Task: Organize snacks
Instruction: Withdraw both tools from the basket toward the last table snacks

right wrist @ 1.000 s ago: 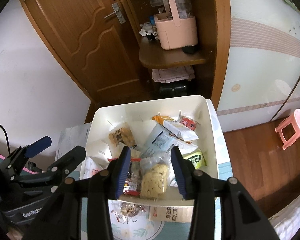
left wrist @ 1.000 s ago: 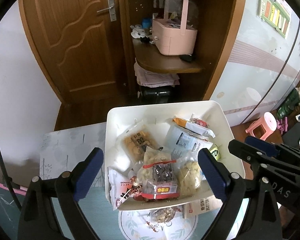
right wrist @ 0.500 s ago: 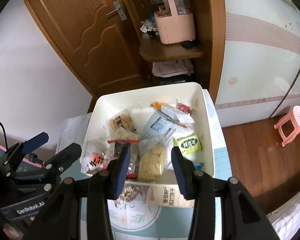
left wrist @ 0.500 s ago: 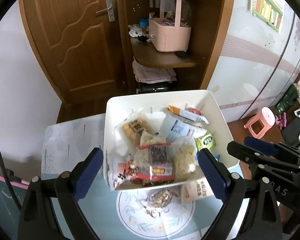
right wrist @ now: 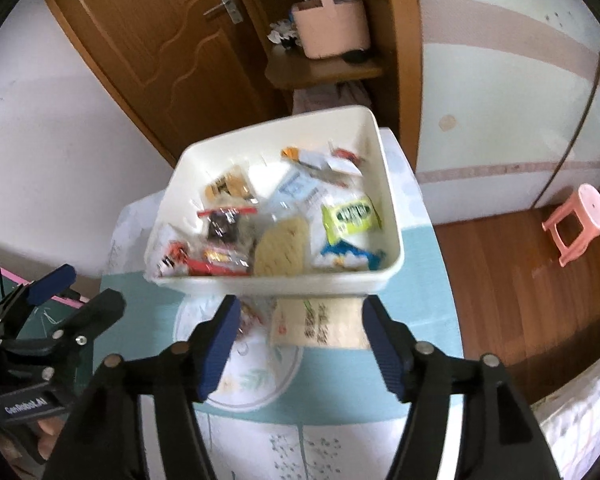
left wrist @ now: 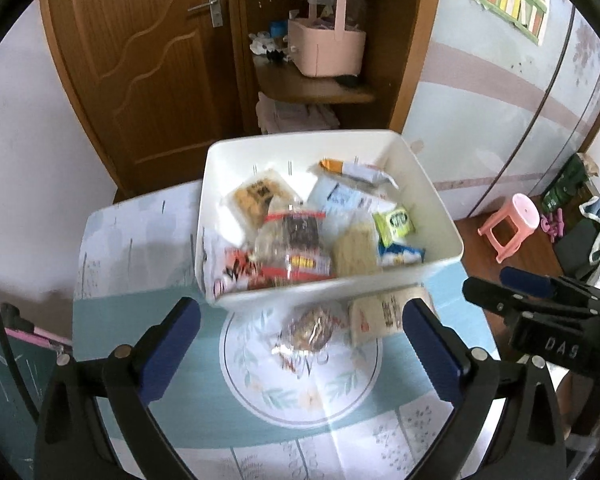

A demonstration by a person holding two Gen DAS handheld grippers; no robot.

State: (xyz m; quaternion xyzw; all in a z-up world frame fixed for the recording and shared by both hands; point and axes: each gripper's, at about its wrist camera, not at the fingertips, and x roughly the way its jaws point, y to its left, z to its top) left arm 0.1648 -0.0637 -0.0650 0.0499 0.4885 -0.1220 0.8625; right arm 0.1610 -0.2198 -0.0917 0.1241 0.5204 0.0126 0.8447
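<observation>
A white bin holds several snack packets, among them a red-edged clear bag and a green packet. On the table in front of it lie a clear bag of brown snacks and a cream flat packet. My left gripper is open and empty, hovering above these two packets. My right gripper is open and empty, with the cream packet between its fingers in view. Each gripper also shows at the edge of the other's view.
The table has a teal and white floral cloth. Behind it stand a brown door and a wooden shelf with a pink basket. A pink stool is on the wooden floor at the right.
Both grippers have drawn back from the bin, so it looks farther away and more table shows. The right gripper has opened wider. The two packets in front of the bin are in full view.
</observation>
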